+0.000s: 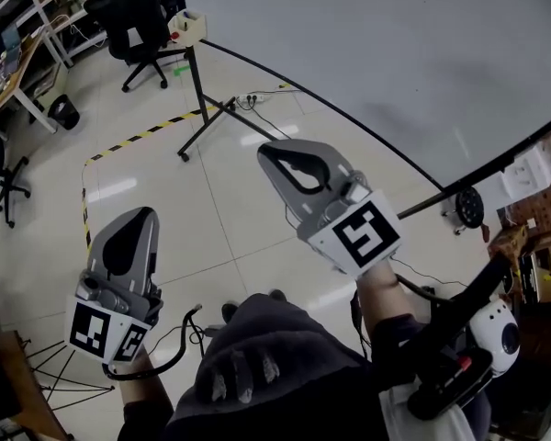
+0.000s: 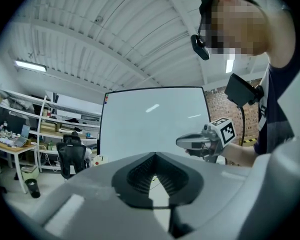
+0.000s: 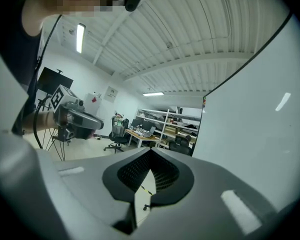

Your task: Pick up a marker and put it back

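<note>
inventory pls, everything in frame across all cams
whiteboard: one, white with a black frame, ahead and to the right
stand: one, black, under the whiteboard
office chairs: two in the head view, black, one beyond the stand, one at the left edge
bin: one, black, by the desk
floor tape: one strip, yellow and black, on the tiled floor
shelves: white, cluttered, at the back wall
marker: none that I can make out
left tool: grey, shut, empty
right tool: grey, shut, empty
</note>
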### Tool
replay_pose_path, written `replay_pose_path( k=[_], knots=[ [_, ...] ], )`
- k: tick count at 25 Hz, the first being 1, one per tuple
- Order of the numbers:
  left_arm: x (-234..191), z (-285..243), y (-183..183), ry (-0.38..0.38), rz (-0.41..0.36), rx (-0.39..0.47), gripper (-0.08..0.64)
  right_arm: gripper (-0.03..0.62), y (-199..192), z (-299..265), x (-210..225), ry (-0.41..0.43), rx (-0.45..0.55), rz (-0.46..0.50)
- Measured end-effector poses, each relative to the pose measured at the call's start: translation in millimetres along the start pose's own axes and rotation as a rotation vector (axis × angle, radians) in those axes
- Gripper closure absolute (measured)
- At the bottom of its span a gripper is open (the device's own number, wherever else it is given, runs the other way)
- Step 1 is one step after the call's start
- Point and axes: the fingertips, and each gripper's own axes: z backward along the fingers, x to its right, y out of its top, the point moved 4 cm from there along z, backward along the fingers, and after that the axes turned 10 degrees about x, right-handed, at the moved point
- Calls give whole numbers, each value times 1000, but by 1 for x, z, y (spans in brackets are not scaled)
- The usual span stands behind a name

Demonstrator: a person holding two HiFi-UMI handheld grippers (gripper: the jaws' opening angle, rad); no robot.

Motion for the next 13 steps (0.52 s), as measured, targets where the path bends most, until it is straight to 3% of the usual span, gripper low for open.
replay_pose_path(
  k=[13],
  knots=[
    [-52,65,11,5,0,17,554,591,17,-57,-63,36,-5,31]
  ],
)
